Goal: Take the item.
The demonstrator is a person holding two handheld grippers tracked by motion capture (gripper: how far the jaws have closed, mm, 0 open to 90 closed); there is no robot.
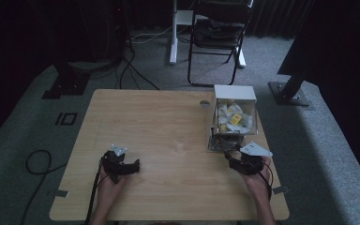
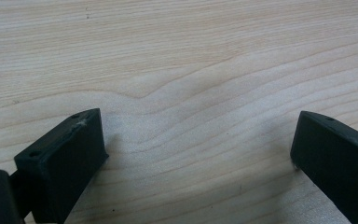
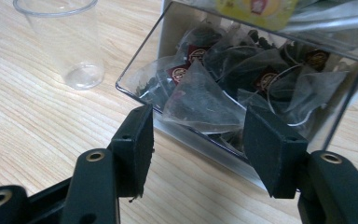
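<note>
Both grippers at rest on table, jaws spread, empty.
Right gripper [image 3: 196,149] faces pyramid tea bags [image 3: 200,100] in clear dispenser box [image 1: 234,117]; left gripper [image 2: 198,154] over bare wooden table [image 2: 177,56]; plastic cup [image 3: 65,42] nearby.

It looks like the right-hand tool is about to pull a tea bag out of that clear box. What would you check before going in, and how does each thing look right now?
1. Right gripper open wide enough for a bag: ok, its jaws stand apart.
2. Gripper lined up with a tea bag: ok, a pyramid bag lies at the open front of the clear box, between the jaws.
3. Bag free of the others: cannot tell, the bags are piled together and their strings overlap.
4. Cup ready to receive: ok, it stands upright and empty beside the box.
5. Left gripper out of the way: ok, open over bare table.
</note>
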